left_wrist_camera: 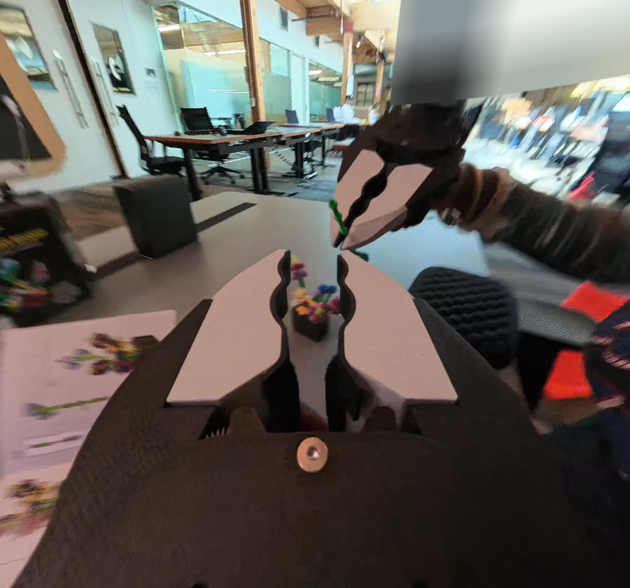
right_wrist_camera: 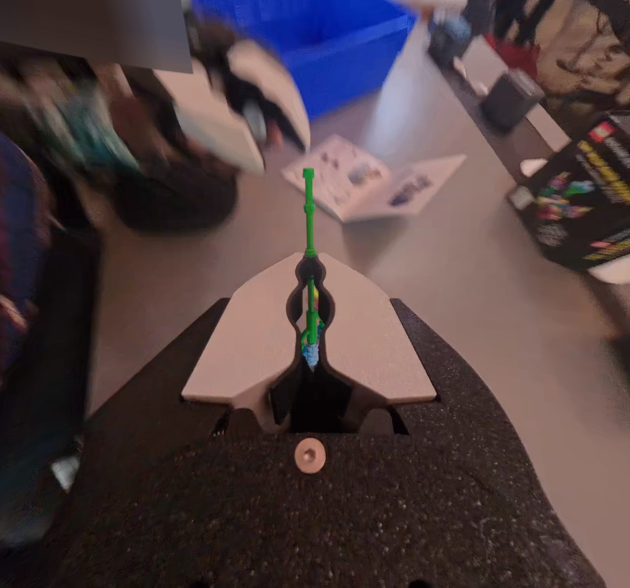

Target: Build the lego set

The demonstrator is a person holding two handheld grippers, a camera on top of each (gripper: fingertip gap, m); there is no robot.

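The green stem [right_wrist_camera: 309, 217] is pinched by the right gripper [right_wrist_camera: 309, 258], ready for joining; the left gripper [left_wrist_camera: 313, 254] is held apart, empty.

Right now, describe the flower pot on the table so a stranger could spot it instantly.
Start at the grey table in the left wrist view and look through the gap between the left gripper fingers. There stands a small black pot filled with brick flowers. Nothing else there carries that cluster of red, blue, orange and purple blooms.
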